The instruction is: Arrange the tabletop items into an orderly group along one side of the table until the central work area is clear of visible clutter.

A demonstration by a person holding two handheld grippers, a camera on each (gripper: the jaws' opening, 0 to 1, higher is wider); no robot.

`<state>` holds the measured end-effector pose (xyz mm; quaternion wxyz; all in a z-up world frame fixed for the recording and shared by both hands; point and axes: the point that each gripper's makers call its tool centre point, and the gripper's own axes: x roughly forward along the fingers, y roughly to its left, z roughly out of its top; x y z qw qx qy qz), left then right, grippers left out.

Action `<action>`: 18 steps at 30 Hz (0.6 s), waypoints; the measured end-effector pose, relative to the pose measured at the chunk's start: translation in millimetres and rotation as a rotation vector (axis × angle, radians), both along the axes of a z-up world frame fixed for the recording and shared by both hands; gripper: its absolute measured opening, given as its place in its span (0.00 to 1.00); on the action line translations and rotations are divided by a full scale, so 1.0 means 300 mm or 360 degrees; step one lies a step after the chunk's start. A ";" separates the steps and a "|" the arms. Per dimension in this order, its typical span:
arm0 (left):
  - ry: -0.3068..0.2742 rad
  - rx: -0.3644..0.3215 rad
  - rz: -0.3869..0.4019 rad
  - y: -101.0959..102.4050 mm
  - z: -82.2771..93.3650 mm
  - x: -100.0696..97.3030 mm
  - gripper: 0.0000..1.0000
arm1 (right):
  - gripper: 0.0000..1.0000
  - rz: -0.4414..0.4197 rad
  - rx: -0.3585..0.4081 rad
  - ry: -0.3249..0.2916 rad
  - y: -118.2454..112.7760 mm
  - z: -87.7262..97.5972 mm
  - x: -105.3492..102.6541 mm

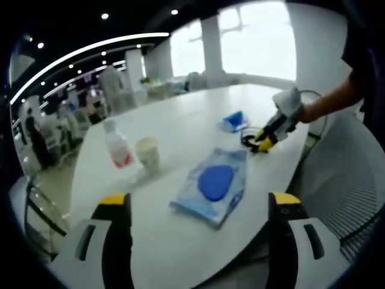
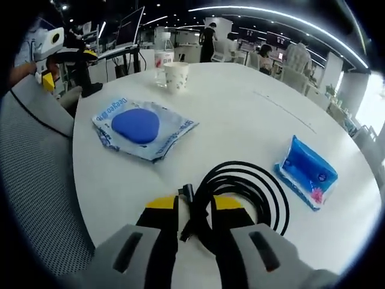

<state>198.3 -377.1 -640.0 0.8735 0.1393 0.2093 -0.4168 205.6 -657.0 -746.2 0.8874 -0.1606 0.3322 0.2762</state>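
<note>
A coiled black cable (image 2: 240, 192) lies on the white table (image 2: 252, 120), and my right gripper (image 2: 194, 208) is shut on the coil's near side. In the left gripper view that gripper (image 1: 262, 143) shows at the far right, on the cable (image 1: 248, 137). A wet-wipe pack with a blue oval lid (image 1: 213, 185) (image 2: 139, 126) lies mid-table. A small blue tissue pack (image 1: 233, 120) (image 2: 305, 171) lies beyond the cable. A paper cup (image 1: 148, 153) (image 2: 176, 76) and a clear bottle with a red label (image 1: 118, 144) (image 2: 163, 57) stand together. My left gripper (image 1: 200, 208) is open above the near table edge.
A grey mesh chair (image 1: 349, 180) (image 2: 36, 180) stands beside the table. A person's arm (image 1: 328, 102) holds the right gripper. More tables, chairs and people fill the room behind. Bright windows (image 1: 258, 42) lie past the far table edge.
</note>
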 end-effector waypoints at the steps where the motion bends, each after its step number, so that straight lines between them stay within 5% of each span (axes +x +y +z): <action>1: 0.0009 -0.0008 0.0005 0.001 -0.002 0.001 0.92 | 0.24 -0.0012 0.0021 0.0000 0.006 0.003 0.001; 12: 0.0149 0.0102 0.0060 0.020 -0.042 0.038 0.91 | 0.37 -0.0082 0.0156 -0.0025 0.050 0.045 0.025; 18: 0.0288 0.0012 0.0220 -0.003 -0.045 0.085 0.90 | 0.43 -0.0156 0.0261 -0.0037 0.062 0.071 0.046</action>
